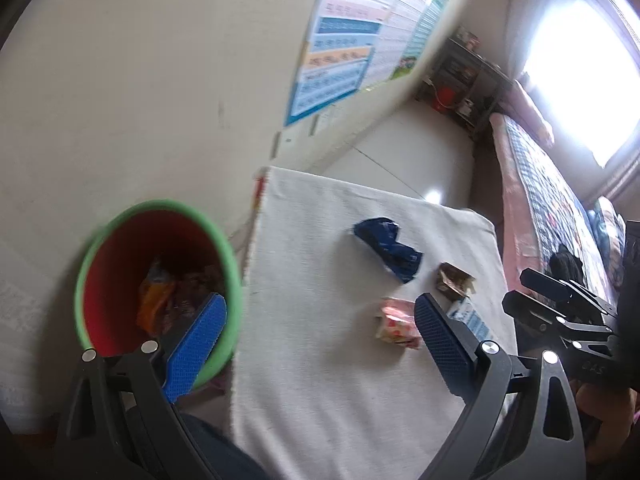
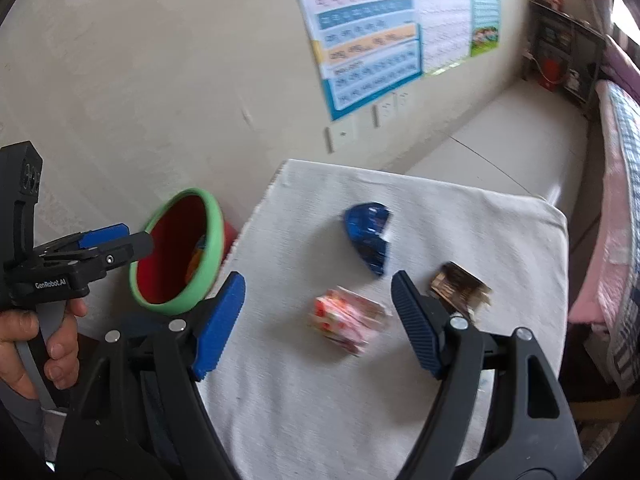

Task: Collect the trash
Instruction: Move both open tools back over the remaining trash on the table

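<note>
Two wide, empty grippers: pink wrapper [image 2: 348, 318] lies between the right gripper [image 2: 318, 320] fingers, right of the left gripper [image 1: 320, 338].

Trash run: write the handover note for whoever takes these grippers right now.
Left gripper: open, empty, beside the bin.
Right gripper: open, empty, over the pink-and-red wrapper.
Green-rimmed red bin, left of the white-clothed table, already holds some wrappers.
Left on the cloth: blue wrapper, pink-and-red wrapper, brown wrapper, plus a white-and-blue packet seen from the left wrist.
</note>
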Demonstrator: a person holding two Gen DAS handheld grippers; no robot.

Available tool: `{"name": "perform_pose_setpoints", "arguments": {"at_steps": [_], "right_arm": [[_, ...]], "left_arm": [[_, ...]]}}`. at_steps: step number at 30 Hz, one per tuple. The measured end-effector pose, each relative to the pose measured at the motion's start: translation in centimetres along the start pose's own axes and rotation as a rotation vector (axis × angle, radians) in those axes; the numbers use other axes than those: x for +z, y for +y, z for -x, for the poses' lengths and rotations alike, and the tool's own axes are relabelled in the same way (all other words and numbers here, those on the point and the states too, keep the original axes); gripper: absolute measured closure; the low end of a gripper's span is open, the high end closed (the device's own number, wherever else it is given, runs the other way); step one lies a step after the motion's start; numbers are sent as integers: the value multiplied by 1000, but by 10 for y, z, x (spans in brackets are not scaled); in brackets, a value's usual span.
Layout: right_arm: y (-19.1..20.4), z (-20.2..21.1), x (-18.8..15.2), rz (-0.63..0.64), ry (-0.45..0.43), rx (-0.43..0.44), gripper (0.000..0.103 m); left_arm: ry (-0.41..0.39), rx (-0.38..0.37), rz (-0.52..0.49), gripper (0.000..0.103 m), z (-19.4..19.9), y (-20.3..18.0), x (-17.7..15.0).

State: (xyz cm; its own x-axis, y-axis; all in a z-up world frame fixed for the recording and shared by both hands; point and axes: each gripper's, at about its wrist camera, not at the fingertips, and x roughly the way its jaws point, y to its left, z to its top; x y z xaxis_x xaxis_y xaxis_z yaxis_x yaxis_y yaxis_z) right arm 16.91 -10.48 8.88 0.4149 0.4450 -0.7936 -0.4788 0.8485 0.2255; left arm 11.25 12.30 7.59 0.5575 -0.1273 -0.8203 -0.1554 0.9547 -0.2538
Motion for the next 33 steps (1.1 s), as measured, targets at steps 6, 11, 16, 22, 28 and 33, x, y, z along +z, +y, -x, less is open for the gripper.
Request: {"name": "perform_pose_setpoints", "arguments": {"at_steps": [6, 11, 16, 22, 28, 33], "right_arm": [[-40, 6, -8, -61, -2, -31, 29], [-68, 4, -13, -99, 9, -51, 29], [-92, -5, -20, -129, 37, -67, 29], [-116, -22, -27, -157, 76, -75, 29], [-134, -46, -25, -171, 115, -75, 29], [-147, -65, -16, -164, 93, -66, 29]], "left_arm": [[30, -22, -51, 12, -19, -34, 5], [63, -34, -81, 12, -38, -57, 6], [102, -41, -106, 12, -61, -75, 9], [145, -56, -124, 12, -91, -92, 17], [184, -70, -130, 12, -125, -106, 27], [223, -70, -114, 12, -156, -112, 35]]}}
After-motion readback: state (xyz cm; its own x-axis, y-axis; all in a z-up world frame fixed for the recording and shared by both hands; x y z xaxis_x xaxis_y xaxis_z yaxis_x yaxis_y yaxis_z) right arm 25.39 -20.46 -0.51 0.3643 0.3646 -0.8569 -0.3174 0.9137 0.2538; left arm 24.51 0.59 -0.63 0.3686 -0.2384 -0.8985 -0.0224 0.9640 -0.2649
